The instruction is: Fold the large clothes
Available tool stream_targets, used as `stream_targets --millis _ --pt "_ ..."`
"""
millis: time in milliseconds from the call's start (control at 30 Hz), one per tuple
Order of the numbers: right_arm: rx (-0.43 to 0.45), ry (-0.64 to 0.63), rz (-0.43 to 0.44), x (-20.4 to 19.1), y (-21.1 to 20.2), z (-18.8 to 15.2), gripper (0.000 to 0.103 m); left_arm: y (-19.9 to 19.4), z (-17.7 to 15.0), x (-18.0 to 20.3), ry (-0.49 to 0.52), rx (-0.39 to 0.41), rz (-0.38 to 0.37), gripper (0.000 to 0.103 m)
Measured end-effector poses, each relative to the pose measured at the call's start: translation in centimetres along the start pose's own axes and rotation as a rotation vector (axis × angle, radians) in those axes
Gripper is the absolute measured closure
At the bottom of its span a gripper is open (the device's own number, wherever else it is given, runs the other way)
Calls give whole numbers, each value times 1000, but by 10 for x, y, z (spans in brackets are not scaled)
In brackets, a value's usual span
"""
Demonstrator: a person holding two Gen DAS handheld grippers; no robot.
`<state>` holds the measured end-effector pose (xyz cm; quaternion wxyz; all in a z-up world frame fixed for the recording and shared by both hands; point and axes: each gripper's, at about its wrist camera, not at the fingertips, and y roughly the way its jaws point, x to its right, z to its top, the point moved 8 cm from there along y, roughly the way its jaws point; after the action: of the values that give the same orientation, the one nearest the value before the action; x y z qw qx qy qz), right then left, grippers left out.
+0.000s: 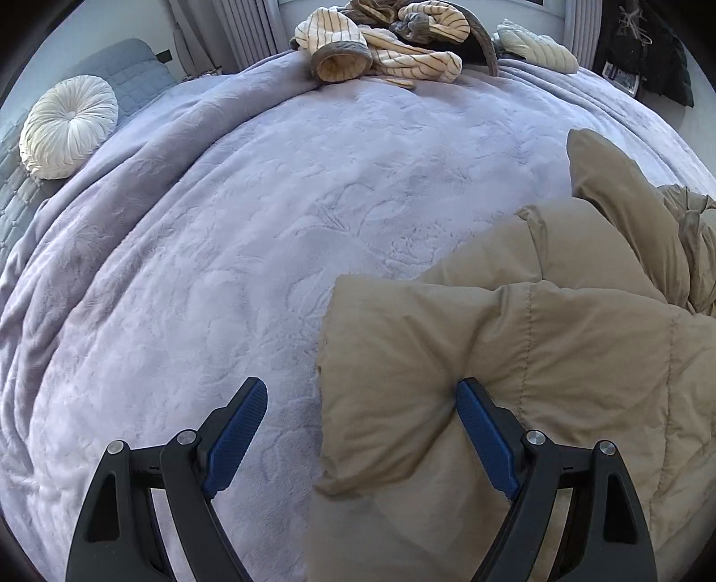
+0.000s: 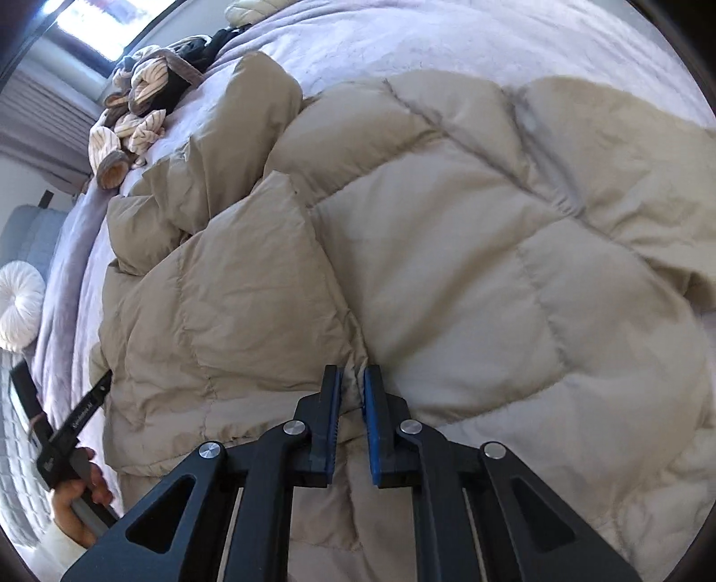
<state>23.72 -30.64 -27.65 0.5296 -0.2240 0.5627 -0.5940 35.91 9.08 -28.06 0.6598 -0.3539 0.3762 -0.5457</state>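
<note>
A beige quilted puffer jacket lies spread on a lavender blanket; in the left wrist view it fills the lower right. My left gripper is open, its jaws wide apart over the jacket's left edge, the right finger pressing into the fabric. It also shows at the left of the right wrist view, held by a hand. My right gripper is shut on a fold of the jacket near a seam.
A pile of striped cream and brown clothes lies at the far side of the bed, also in the right wrist view. A round white cushion sits at the left by a grey quilted headboard.
</note>
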Motion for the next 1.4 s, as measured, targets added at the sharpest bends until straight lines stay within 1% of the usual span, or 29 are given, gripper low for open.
stream_targets --millis 100,133,200,233,267,300,333,367,500,533,667,700,767,800,833,867,900,967,1033,1233,1267,1300,1400 --pt "32 -34 -49 8 -16 1 90 -16 1 -2 20 5 7 16" --pt "34 -32 -43 17 -17 4 90 -22 0 -1 27 8 0 16" --pt "27 -12 -5 27 -29 -1 90 -37 -2 5 45 12 -26 16" --pt "27 -2 11 32 -33 -3 87 -45 -5 11 59 16 -39 16" --pt "29 8 26 37 -39 -5 78 -53 -8 18 74 16 -50 16" --pt "32 16 30 42 -44 -7 72 -62 -14 29 96 15 -67 16" --pt "34 24 35 47 -49 -10 61 -70 -17 38 111 14 -82 16" --pt "38 31 44 51 -55 -12 58 -78 -23 50 128 11 -106 16" --pt "42 76 64 71 -71 -22 57 -103 -49 100 179 -24 -193 16" --pt "38 97 76 79 -74 -25 55 -109 -56 114 193 -37 -216 16" --pt "35 167 97 106 -84 -32 42 -129 -80 169 239 -60 -288 16" --pt "36 180 98 114 -87 -33 40 -133 -83 179 244 -59 -296 16" --pt "38 201 100 128 -91 -33 32 -139 -90 200 259 -60 -321 16" --pt "42 212 101 136 -94 -34 30 -141 -94 211 268 -66 -333 15" --pt "45 221 101 143 -96 -33 25 -143 -97 220 276 -74 -342 12" --pt "49 230 99 150 -98 -33 23 -144 -100 231 285 -85 -347 3" --pt "56 243 99 160 -102 -32 23 -146 -103 236 286 -83 -342 0" --pt "63 263 101 174 -106 -30 22 -151 -106 252 297 -84 -349 0" --pt "74 298 110 192 -111 -28 18 -153 -107 261 304 -84 -345 0" --pt "125 371 111 239 -125 -15 15 -155 -112 290 311 -113 -350 0" --pt "137 385 108 248 -127 -12 6 -156 -112 293 315 -112 -348 0" --pt "148 399 101 257 -128 -9 0 -156 -112 298 321 -108 -344 0" --pt "184 443 96 278 -134 0 0 -157 -113 310 330 -104 -324 0"
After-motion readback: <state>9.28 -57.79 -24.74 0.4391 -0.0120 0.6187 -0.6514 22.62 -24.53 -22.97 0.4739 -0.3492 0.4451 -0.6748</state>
